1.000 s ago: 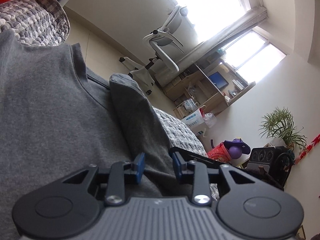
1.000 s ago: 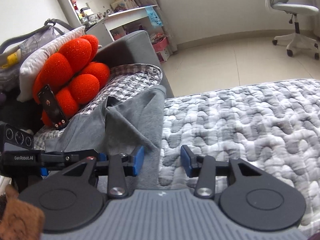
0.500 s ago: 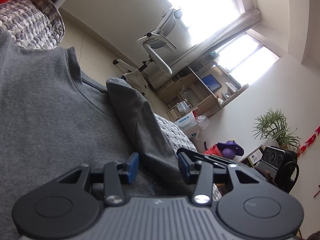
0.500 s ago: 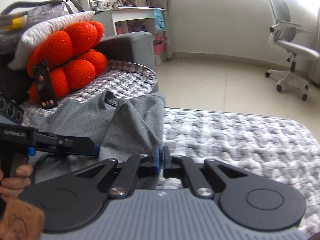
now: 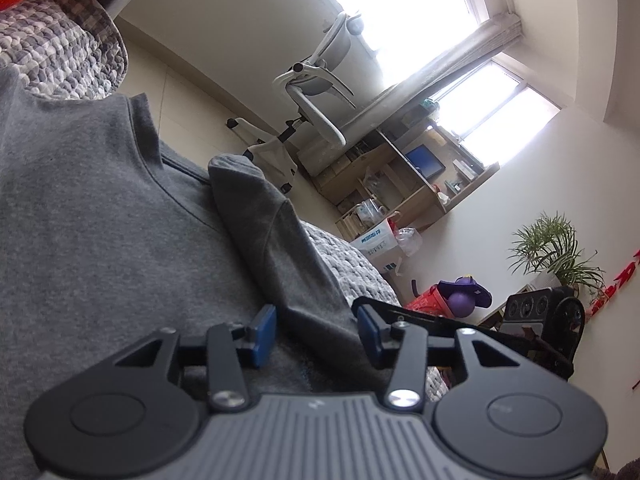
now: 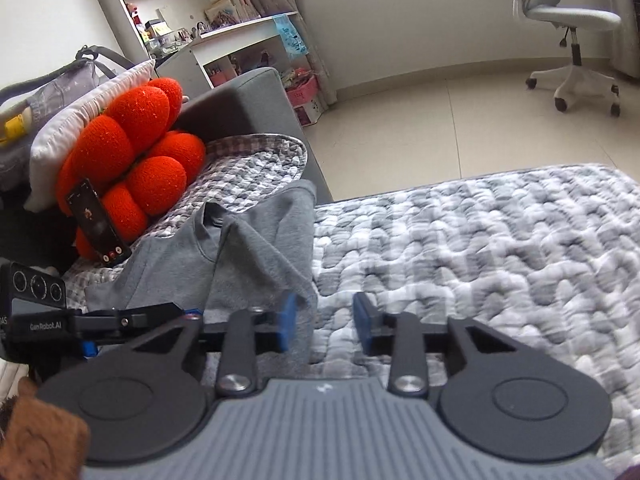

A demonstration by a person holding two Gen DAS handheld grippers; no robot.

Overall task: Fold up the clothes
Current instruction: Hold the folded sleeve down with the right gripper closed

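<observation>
A grey T-shirt (image 6: 256,256) lies on the grey-white quilted cover (image 6: 480,248), collar toward the orange cushion, with one side folded in over its body. My right gripper (image 6: 325,326) is open at the shirt's right edge; its left finger is over the cloth and its right finger over the quilt. In the left wrist view the shirt (image 5: 100,240) fills the left half. My left gripper (image 5: 316,336) is open, and the ridge of the folded-in side runs between its fingers. The left gripper (image 6: 176,314) also shows low on the shirt in the right wrist view.
An orange knotted cushion (image 6: 132,156) with a phone (image 6: 98,224) leaning on it sits on the sofa behind the shirt, with a white pillow (image 6: 80,120) behind it. A white office chair (image 6: 572,28) stands on the tiled floor beyond the quilt's far edge.
My right gripper went from open to shut at the shirt's edge half a second ago and is open again now. My left gripper's fingers have spread wider.
</observation>
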